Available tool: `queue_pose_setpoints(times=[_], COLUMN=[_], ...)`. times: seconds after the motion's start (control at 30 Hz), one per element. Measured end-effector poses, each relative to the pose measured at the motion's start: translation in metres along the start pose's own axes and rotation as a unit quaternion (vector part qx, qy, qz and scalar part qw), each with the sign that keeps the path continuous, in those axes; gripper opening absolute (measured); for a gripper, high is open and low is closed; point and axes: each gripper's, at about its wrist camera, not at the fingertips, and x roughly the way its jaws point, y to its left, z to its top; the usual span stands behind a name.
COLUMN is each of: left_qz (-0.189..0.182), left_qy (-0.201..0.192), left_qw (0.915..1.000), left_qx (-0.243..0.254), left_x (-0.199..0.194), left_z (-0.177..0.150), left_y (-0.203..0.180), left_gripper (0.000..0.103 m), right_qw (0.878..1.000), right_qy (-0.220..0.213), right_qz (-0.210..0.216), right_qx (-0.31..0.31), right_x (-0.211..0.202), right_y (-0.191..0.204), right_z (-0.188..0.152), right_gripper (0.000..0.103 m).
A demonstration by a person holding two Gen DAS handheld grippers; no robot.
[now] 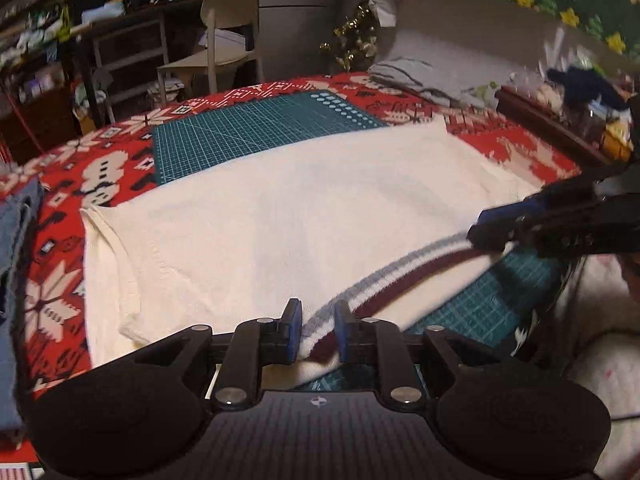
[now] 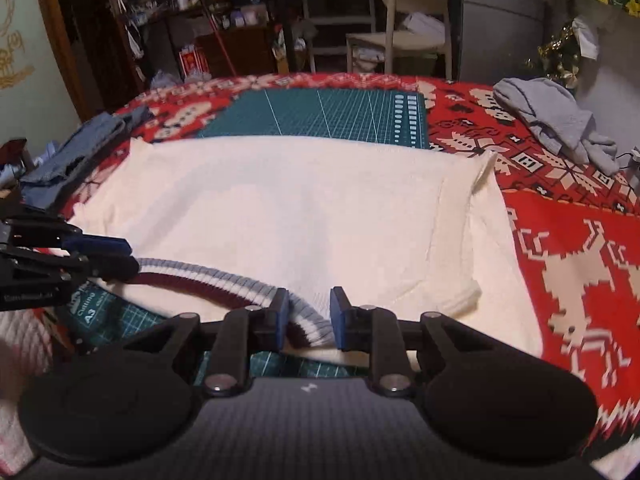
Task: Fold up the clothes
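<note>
We see a cream sweater (image 1: 280, 224) spread flat across the counter (image 1: 532, 152), lying partly on a green cutting mat (image 1: 248, 128) and partly on the red patterned cloth that covers the surface. Its ribbed striped collar (image 1: 400, 280), banded in pale blue, white and maroon, sits at the near edge. The left gripper (image 1: 318, 334) has its jaws clenched on 1 end of that collar, the knit bunched between the blue pads. The right gripper (image 2: 309, 318) grasps the other end of the collar the same way, fabric pinched between its pads. Each gripper shows in the other's view, low at the collar. A grey garment (image 2: 556, 120) lies crumpled at the far right of the counter, and folded blue denim (image 2: 76, 148) rests at the left edge.
</note>
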Motion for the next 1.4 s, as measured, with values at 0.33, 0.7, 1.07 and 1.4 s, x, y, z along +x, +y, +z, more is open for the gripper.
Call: queue_pose_setpoints(times=[0.33,0.7,1.07,1.4], left_qz=[0.013,0.01,0.001,0.027], left_qy=[0.004,0.013,-0.02,-0.076], left_qw=[0.9999,0.9995,0.9822,0.9825], left_qx=[0.005,-0.028,-0.187,-0.168], left_x=[-0.011,-0.016,-0.044,-0.016], left_z=[-0.006,-0.014,-0.017,0.017], left_y=[0.002,0.012,0.061,0.041], left_gripper=[0.025,0.033,0.053,0.086], right_qw=[1.0,1.0,0.998,0.997], right_qy=[0.002,0.008,-0.035,-0.063], right_qz=[-0.006,0.002,0.005,-0.036], right_qx=[-0.005,0.02,0.042,0.008], right_x=[-0.013,-0.019,-0.046,-0.021], right_y=[0.002,-0.006,-0.009,-0.003], right_z=[-0.006,-0.012,0.009,0.025], right_gripper=[0.025,0.026,0.066,0.102])
